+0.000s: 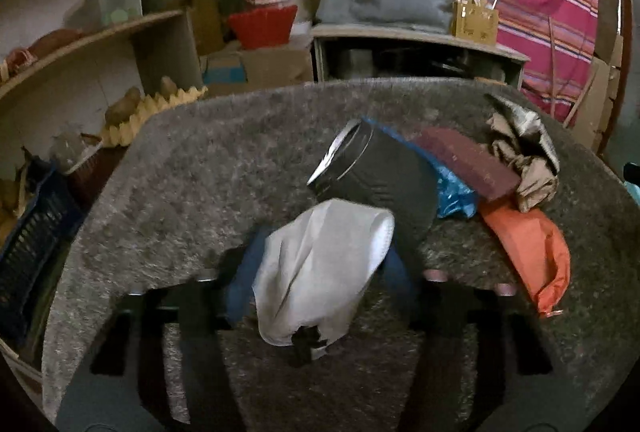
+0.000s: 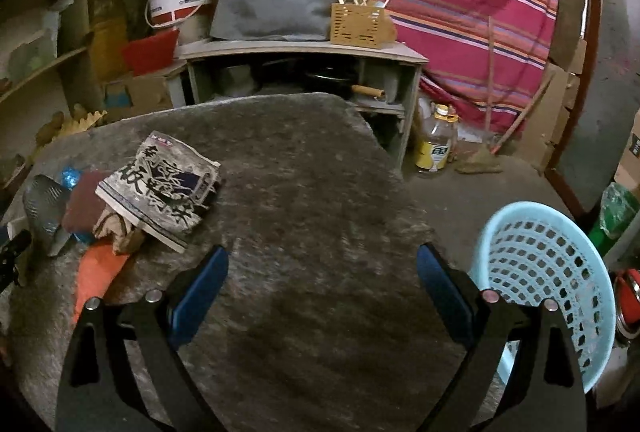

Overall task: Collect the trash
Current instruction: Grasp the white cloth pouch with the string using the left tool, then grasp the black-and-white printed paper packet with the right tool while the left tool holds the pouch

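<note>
Left hand-held gripper (image 1: 320,272) closed on a white cloth (image 1: 316,272); right hand-held gripper (image 2: 322,288) wide open, empty, above grey felt (image 2: 312,168)

Bare grey mat (image 2: 304,192) between trash pile (image 2: 120,208) and blue basket (image 2: 548,272).

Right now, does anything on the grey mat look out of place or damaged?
Yes. A dark can lies on its side among crumpled brown paper, an orange wrapper and a creased printed packet. The left gripper holds a white cloth.
</note>
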Available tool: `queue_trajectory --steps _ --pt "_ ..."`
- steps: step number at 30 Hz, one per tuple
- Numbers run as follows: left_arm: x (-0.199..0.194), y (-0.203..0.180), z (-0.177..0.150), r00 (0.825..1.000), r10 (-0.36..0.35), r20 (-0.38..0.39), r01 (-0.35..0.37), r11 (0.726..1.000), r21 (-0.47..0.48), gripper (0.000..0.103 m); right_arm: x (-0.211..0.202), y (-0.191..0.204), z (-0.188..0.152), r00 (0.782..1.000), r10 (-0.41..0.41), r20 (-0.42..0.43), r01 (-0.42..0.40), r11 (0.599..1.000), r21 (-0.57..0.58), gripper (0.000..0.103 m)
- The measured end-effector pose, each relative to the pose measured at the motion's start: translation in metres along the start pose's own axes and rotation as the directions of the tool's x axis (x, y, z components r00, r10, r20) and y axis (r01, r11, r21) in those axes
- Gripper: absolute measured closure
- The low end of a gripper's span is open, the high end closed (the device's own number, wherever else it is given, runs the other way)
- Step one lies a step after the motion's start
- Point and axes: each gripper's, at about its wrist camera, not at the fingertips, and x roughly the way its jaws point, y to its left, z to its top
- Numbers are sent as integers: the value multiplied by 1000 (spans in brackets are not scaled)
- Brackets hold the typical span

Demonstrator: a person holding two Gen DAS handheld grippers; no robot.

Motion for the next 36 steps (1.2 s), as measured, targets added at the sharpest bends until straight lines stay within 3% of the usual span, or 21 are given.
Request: queue_trajectory --steps 2,7,11,18,26,33,36 --pt "6 3 0 999 -23 -29 23 1000 -15 79 1 5 2 1000 9 3 -9 1000 -5 10" --pt "-9 15 3 999 14 30 -13 999 -30 97 7 27 7 999 41 12 -41 999 -36 10" --pt "-25 24 7 993 73 93 -72 997 -16 98 14 51 7 998 66 -1 -66 994 -83 10" --pt "-29 43 12 984 119 131 -113 992 -46 99 23 99 12 990 138 -15 -139 981 -134 10" --pt "-29 62 10 979 156 133 -149 987 -62 99 31 143 18 992 128 -2 -125 970 -208 10" --pt "-29 77 8 977 170 126 -161 984 -80 99 45 133 28 994 110 -3 -109 980 -164 11" --pt "-29 78 8 978 171 123 -162 984 -80 99 45 120 34 991 131 0 -130 984 -120 25"
